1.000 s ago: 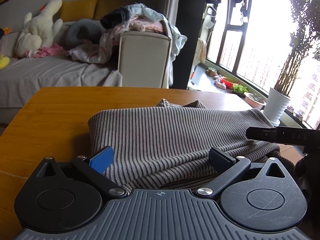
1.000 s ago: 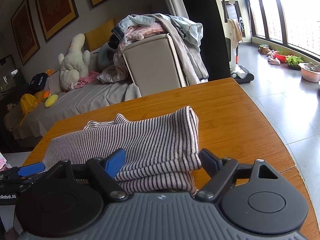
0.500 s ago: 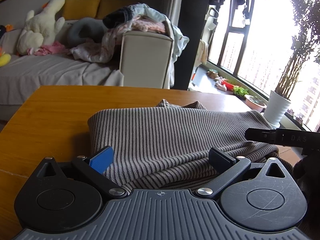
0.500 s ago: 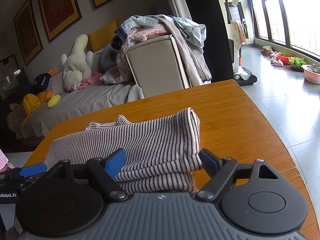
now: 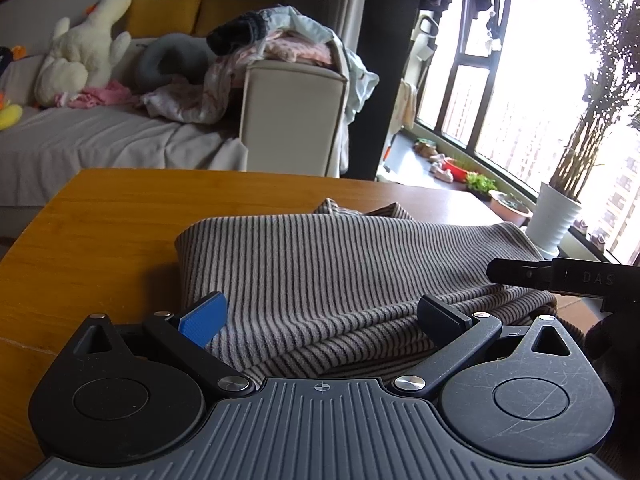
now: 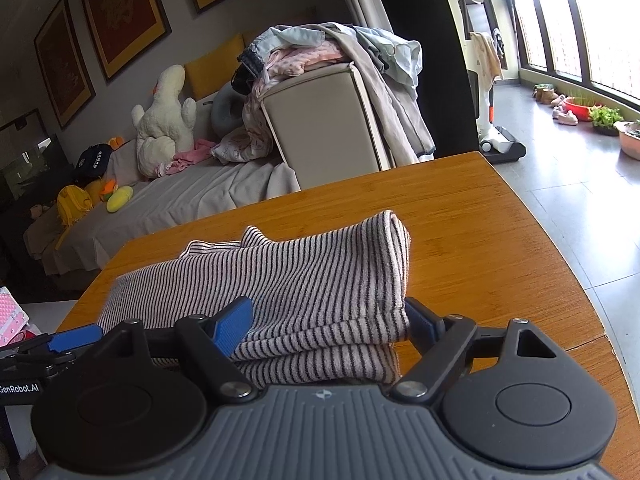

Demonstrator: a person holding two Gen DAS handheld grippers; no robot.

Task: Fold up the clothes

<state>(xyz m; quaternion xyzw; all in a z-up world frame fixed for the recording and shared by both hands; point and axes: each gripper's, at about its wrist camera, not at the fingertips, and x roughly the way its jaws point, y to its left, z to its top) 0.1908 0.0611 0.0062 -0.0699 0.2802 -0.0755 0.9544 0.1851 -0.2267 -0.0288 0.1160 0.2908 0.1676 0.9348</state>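
A folded grey striped garment (image 5: 340, 264) lies on the wooden table (image 5: 100, 232). It also shows in the right wrist view (image 6: 320, 284), folded in layers. My left gripper (image 5: 320, 316) is open, its jaws wide on either side of the garment's near edge. My right gripper (image 6: 332, 320) is open too, straddling the garment's near right end. The right gripper's finger (image 5: 560, 276) juts in at the right of the left wrist view. The left gripper's blue fingertip (image 6: 76, 338) shows at the left of the right wrist view.
A sofa (image 5: 100, 140) with a white plush duck (image 5: 80, 64) and a heap of clothes on its armrest (image 6: 328, 56) stands behind the table. A potted plant (image 5: 556, 216) and windows are to the right. The table's right edge (image 6: 560, 248) drops to tiled floor.
Both grippers have edged slightly forward and lower over the garment. The jaws stay open and the garment has not moved.
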